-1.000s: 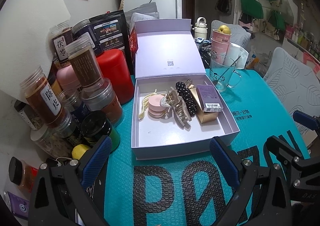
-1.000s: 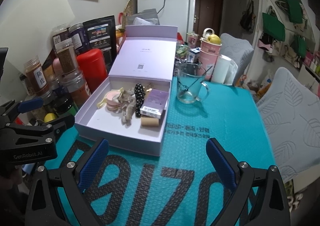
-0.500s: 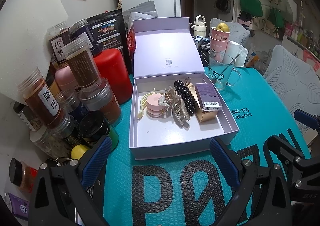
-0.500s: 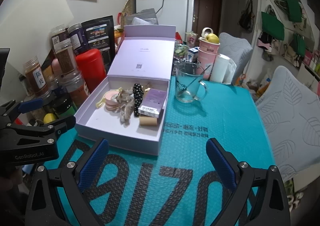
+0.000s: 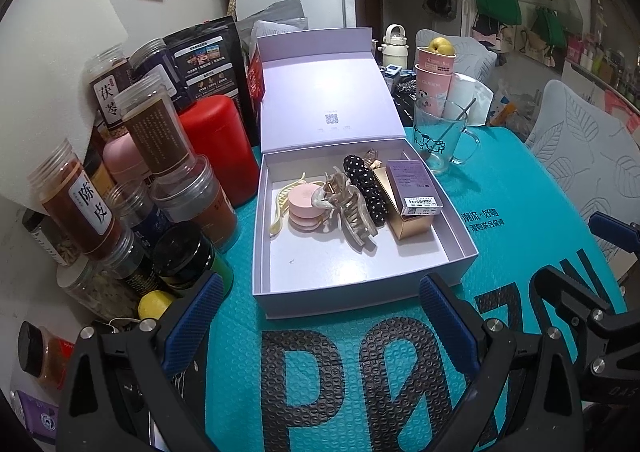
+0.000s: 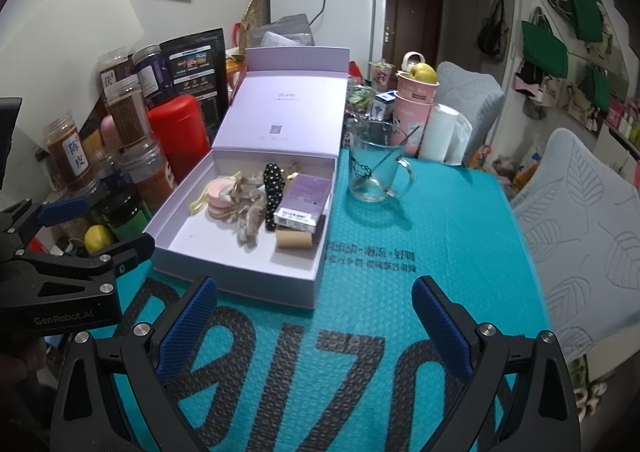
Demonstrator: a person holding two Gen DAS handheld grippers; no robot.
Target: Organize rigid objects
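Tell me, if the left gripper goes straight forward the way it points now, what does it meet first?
Most likely the near wall of the open lilac box. The left gripper hovers with open jaws over the teal mat, and nothing lies between it and that wall. Height is hard to judge, so it might pass over the rim.

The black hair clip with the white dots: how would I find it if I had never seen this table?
Start at the open lilac gift box on the teal mat. Inside lies a row of things; the black polka-dot hair clip sits between the beige claw clip and the purple carton. It is the only dark, dotted piece there.
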